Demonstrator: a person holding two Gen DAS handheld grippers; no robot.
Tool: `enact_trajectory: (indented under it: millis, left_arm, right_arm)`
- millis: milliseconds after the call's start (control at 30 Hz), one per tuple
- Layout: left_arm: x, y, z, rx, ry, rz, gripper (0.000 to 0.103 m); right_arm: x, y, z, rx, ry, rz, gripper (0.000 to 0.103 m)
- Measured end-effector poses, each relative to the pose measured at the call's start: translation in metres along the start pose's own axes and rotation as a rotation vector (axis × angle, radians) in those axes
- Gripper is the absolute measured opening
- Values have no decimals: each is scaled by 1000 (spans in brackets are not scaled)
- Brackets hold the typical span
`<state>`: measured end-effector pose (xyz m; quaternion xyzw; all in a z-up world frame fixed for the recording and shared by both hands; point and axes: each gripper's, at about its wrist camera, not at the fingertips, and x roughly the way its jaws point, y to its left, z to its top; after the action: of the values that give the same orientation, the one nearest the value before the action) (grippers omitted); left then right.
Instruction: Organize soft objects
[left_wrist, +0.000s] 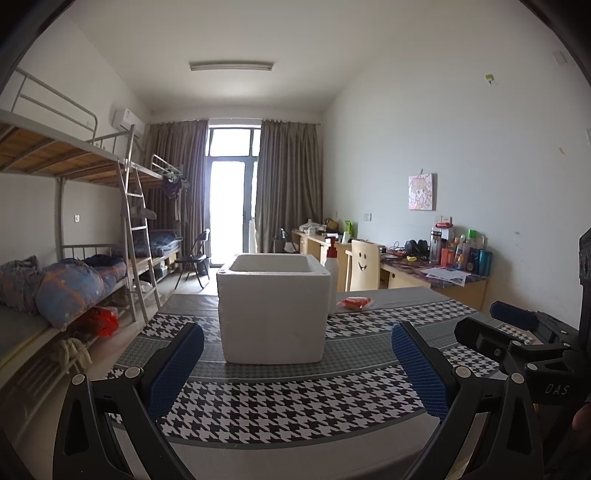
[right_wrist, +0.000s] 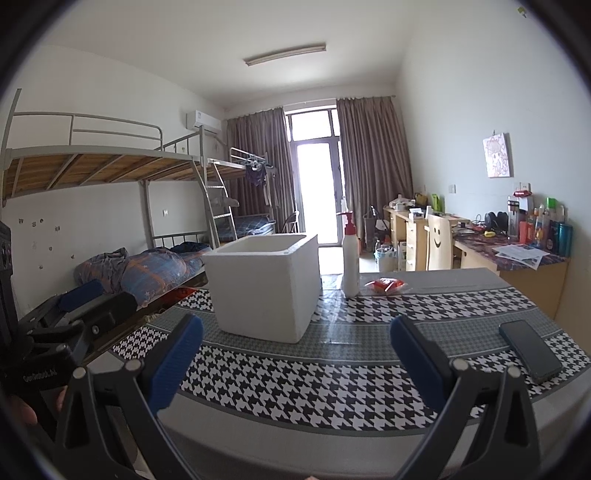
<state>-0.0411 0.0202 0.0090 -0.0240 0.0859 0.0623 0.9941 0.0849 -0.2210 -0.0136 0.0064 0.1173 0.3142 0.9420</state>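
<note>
A white foam box (left_wrist: 273, 306) stands open-topped on the houndstooth tablecloth (left_wrist: 280, 402); it also shows in the right wrist view (right_wrist: 264, 286). A small red soft packet in clear wrap (left_wrist: 355, 303) lies behind and right of the box, also in the right wrist view (right_wrist: 385, 286). My left gripper (left_wrist: 295, 369) is open and empty, low over the cloth in front of the box. My right gripper (right_wrist: 295, 363) is open and empty, right of the left one. The inside of the box is hidden.
A white pump bottle with a red top (right_wrist: 350, 254) stands right of the box. A black phone (right_wrist: 530, 350) lies at the table's right side. Bunk beds (left_wrist: 74, 236) stand left, a cluttered desk (right_wrist: 517, 254) and a chair right.
</note>
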Motion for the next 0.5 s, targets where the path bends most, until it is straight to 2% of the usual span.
enact_trajectory:
  millis: [500]
  left_arm:
    - [-21,1,-8,-8,-11,56,102]
  right_arm:
    - [-14,10,-10,-19,-29,-24,102]
